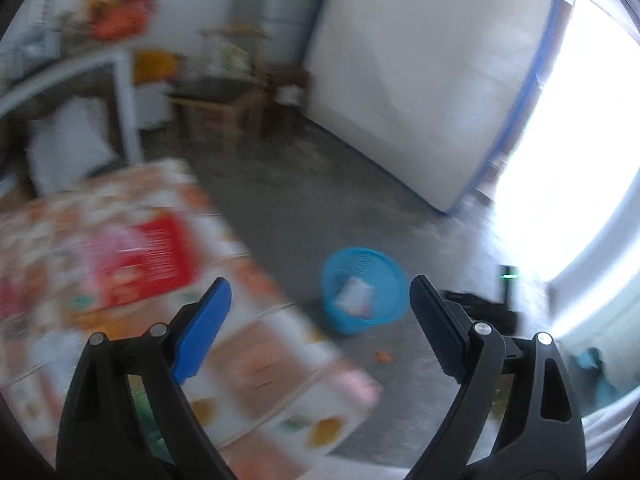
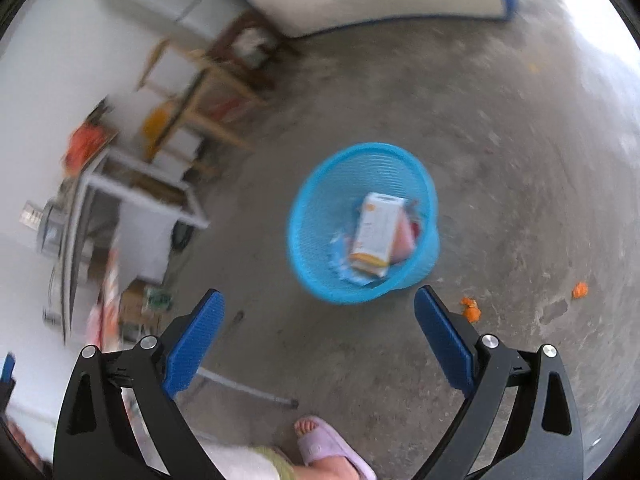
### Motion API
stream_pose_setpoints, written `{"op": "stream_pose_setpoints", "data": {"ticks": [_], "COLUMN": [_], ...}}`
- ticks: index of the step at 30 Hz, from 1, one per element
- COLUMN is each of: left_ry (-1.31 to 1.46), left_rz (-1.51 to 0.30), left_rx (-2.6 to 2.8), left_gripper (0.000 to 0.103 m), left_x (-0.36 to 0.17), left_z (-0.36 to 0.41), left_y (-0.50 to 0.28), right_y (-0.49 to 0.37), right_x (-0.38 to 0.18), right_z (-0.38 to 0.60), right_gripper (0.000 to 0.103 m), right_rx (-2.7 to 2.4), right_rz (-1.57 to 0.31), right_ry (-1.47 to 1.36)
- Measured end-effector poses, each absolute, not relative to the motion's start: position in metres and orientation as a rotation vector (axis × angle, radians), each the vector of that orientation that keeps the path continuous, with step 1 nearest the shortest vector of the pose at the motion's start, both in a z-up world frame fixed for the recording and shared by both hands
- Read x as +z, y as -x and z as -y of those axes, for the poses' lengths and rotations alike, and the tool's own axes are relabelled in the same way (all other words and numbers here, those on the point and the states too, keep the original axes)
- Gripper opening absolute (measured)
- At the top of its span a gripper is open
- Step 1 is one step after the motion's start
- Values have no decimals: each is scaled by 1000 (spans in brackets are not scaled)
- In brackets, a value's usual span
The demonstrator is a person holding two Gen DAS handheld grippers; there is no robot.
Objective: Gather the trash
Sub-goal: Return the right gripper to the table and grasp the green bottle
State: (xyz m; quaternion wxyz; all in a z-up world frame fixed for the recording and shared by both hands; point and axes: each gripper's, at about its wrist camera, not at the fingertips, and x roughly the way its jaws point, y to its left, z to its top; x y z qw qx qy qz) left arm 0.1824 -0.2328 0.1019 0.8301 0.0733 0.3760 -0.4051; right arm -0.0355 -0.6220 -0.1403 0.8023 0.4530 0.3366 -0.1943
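My left gripper (image 1: 320,292): spread, empty | my right gripper (image 2: 319,306): spread, empty | blue mesh wastebasket (image 2: 320,184): on floor, holds 1 white-orange carton (image 2: 378,228)

The basket (image 2: 362,222) stands on the floor (image 2: 500,128), ahead of the right tool (image 2: 320,316); a carton (image 2: 376,234) lies inside it; two scraps (image 2: 470,308) lie on the floor to its right; a mattress (image 1: 424,76) leans behind it; a worktop (image 1: 120,264) sits left of the basket; a slippered foot (image 2: 324,446) stands nearest.
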Motion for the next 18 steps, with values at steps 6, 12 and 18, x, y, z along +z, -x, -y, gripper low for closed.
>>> {"op": "stream_pose_setpoints", "data": {"ticks": [6,12,18], "left_ry": [-64,108,241], "left_rz": [-724,-774,-841], "left_rx": [-575,-407,-388], "left_gripper": [87,87,87], "left_x": [109,75,30], "left_z": [89,-9,-52], "left_y": [-169,-161,-148], "right_y": [-1,-72,-137], "right_x": [-81,-21,14], "right_z": [553,472,365], "right_gripper": [93,93,93], "right_rx": [-208,21,297], "right_rz": [-781,-819,-891], "right_ry": [-813,-638,-521]}}
